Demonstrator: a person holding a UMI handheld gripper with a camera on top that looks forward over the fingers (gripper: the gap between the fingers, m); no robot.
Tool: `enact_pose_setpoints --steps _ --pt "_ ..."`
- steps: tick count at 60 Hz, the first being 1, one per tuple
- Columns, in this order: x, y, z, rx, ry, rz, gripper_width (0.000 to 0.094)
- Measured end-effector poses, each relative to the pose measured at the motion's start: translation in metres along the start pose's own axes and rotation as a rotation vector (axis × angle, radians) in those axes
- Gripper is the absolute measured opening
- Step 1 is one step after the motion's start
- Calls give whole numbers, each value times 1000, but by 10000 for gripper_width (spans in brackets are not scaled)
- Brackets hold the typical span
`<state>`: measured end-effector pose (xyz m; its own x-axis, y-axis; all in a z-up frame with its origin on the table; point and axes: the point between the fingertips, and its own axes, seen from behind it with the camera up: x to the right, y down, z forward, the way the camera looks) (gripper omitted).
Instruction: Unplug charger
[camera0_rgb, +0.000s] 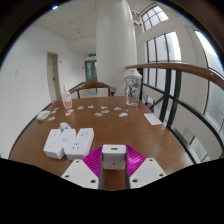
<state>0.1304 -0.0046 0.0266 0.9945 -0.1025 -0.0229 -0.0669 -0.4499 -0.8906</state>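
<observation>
A white cube charger (113, 156) sits between my two fingers, and the magenta pads (93, 160) touch both of its sides. My gripper (113, 162) is shut on it, just above the brown wooden table (150, 140). Two white power strips (68, 143) lie side by side on the table, just left of and slightly beyond the fingers. The charger is apart from the strips and is not plugged into them.
Beyond the strips, several small white items lie scattered mid-table (95, 108). A clear jug (132, 88) and a pinkish bottle (68, 99) stand at the far side. A white sheet (152, 118) lies at right. A wooden chair (97, 89) stands behind the table, with windows at right.
</observation>
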Motion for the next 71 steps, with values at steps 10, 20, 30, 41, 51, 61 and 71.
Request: enact_pose_setpoints --steps 10,20,30,41,51,61,71 --pt "-2 -5 9 5 13 -53 392" --pt "-17 3 2 -13 -47 -46 819" --pt "-11 -4 -37 54 -11 -100 845" --pt "-24 -13 -107 189 -29 -92 848" --pt "-30 -10 -163 274 -28 -87 838" --pt "-26 -13 -188 311 -11 -113 839" --pt "-39 -15 -197 330 -62 -108 827"
